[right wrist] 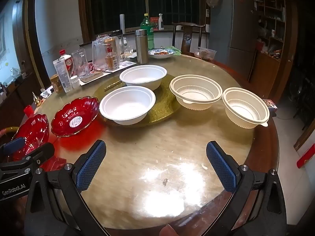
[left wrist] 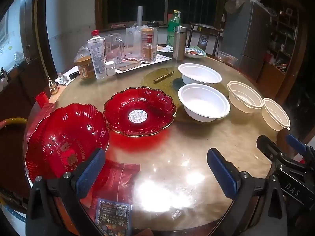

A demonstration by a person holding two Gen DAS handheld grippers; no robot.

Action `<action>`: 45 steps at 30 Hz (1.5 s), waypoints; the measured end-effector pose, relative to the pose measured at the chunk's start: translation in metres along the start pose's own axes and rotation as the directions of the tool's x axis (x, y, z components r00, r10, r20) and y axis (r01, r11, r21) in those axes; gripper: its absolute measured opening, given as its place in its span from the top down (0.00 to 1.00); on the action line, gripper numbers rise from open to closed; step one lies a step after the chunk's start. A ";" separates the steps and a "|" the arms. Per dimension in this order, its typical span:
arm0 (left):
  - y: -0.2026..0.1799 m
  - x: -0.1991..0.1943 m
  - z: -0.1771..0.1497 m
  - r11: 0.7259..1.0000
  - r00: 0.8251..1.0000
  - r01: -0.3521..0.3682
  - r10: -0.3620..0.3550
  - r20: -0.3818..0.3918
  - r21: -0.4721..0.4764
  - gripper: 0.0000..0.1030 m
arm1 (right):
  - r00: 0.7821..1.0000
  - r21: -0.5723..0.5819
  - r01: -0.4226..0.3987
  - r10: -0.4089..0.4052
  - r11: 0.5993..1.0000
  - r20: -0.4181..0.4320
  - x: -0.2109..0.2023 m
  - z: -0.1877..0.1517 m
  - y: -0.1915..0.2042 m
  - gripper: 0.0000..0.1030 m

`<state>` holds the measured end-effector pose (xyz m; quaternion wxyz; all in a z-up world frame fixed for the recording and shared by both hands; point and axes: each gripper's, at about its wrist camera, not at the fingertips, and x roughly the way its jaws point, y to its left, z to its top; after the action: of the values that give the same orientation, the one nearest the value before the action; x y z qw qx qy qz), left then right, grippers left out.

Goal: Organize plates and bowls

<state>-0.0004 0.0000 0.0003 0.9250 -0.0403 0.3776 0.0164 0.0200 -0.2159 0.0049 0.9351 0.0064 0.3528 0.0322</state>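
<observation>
Both claws wide, holding nothing, low over the near counter (right wrist: 177,137) edge. Left claw (left wrist: 155,169): near red plate (left wrist: 65,139) just beside its left finger, second red plate (left wrist: 139,111) ahead. Right claw (right wrist: 155,163): two white bowls (right wrist: 128,104) ahead-left on the gold turntable (right wrist: 163,110), two cream bowls (right wrist: 195,93) ahead-right, well apart. Like items sit in pairs, probably laid out for stacking. Red packet (left wrist: 116,181) under left claw, contents unclear. Nothing nested yet.
</observation>
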 end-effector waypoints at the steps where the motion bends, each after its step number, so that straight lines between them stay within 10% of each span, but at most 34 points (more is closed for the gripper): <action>1: 0.000 -0.001 0.000 1.000 1.000 0.002 -0.002 0.002 0.000 0.00 | 1.000 0.001 -0.001 0.001 1.000 -0.004 0.000 0.000 0.000 0.00; 45: -0.003 0.003 -0.005 1.000 1.000 0.010 -0.009 -0.020 0.007 0.00 | 1.000 0.011 -0.005 0.005 1.000 0.006 0.000 0.004 0.007 0.00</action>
<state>-0.0021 -0.0035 -0.0053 0.9213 -0.0389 0.3868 0.0102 0.0228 -0.2087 0.0081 0.9360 0.0124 0.3501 0.0326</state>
